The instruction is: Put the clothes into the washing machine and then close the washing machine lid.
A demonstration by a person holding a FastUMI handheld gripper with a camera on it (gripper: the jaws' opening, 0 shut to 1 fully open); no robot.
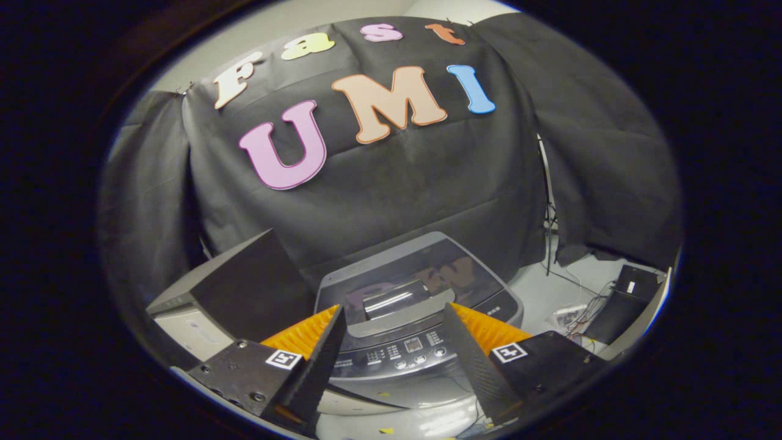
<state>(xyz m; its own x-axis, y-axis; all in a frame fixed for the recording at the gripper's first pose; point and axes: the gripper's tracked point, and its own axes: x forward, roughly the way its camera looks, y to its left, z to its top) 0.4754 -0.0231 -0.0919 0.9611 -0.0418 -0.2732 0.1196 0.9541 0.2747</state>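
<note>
My tool (394, 342) is released: its two fingers stand apart with nothing between them but the view ahead. The washing machine (415, 318) lies just ahead of and below the fingers, its control panel (397, 354) framed in the gap and nearest me. Its lid (421, 272) lies flat and appears closed, extending away from the panel toward the booth wall, so the front-to-back axis runs along my line of approach. A dark box (244, 287) stands just beside the machine on the left. I cannot identify any clothes here.
</note>
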